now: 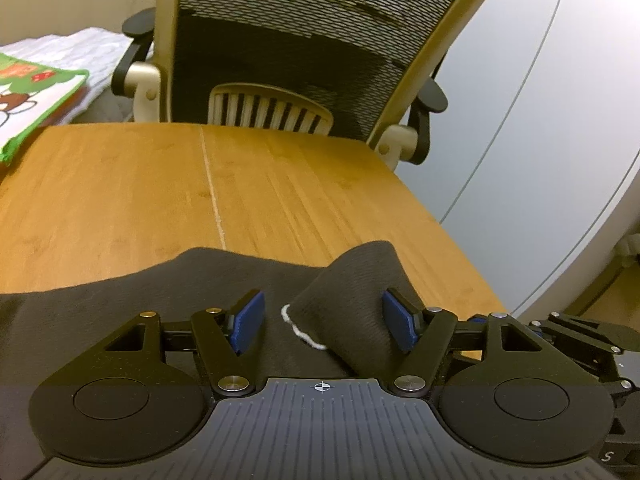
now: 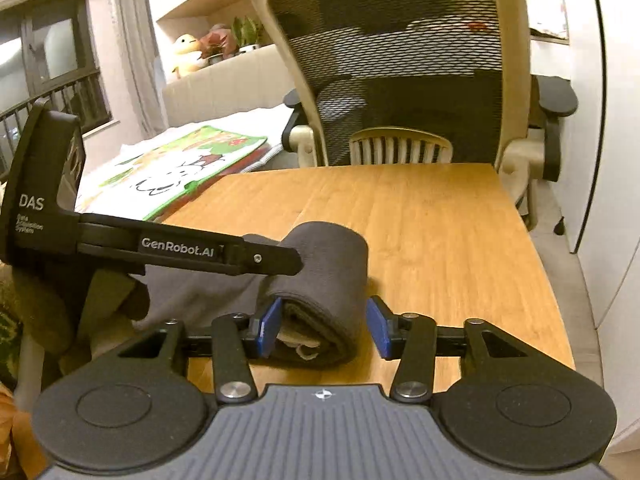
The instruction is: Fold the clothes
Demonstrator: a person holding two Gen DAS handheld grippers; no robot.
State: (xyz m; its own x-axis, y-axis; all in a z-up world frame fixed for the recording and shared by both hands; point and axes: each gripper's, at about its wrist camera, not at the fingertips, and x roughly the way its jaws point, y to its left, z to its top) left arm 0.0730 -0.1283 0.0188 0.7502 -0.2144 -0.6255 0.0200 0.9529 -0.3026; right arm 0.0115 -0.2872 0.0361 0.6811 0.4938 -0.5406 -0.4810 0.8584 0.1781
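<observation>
We see the dark cloth (image 1: 120, 304) lying at the near end of the table (image 1: 280, 184), partly rolled. In the left wrist view our left gripper (image 1: 323, 322) stands with its jaws apart over the cloth; a raised fold with a white stitched edge sits between the pads, resting against the right-hand pad but clear of the other. In the right wrist view our right gripper (image 2: 322, 330) brackets the end of the roll (image 2: 324, 264), jaws apart: the left-hand pad sits against the cloth, the other stands off it.

Beyond the cloth the tabletop is bare up to its far edge, where a mesh chair (image 2: 400, 60) stands close.

Only the right view shows the left gripper from the side, its finger lying on the roll, and the picture bag (image 2: 176, 168) off the table's left edge in full.
</observation>
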